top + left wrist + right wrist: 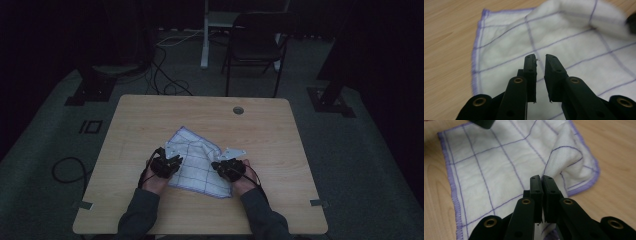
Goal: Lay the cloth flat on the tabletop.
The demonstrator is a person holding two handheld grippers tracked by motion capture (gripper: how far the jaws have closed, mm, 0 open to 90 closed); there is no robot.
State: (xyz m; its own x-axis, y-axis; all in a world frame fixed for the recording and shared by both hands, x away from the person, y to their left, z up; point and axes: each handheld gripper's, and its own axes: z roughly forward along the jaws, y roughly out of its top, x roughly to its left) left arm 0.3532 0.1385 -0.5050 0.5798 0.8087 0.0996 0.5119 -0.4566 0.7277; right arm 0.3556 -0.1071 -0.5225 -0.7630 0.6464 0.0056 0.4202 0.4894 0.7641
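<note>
A white cloth (pixel 197 162) with a purple grid and purple hem lies rumpled on the wooden table (pixel 150 117). My left gripper (pixel 169 161) is over the cloth's left part. In the left gripper view the left gripper (pixel 539 58) is open by a narrow gap, hanging above the cloth (pixel 506 47) with nothing between its jaws. My right gripper (pixel 226 166) is at the cloth's right side. In the right gripper view the right gripper (pixel 541 178) is shut, its tips right at a raised fold of the cloth (pixel 486 165). Whether cloth is pinched there I cannot tell.
A round cable hole (pixel 238 110) sits near the table's far edge. Beyond the table stand a dark folding chair (pixel 255 42) and a white post (pixel 205 37), with cables (pixel 165 75) on the floor. Bare wood surrounds the cloth.
</note>
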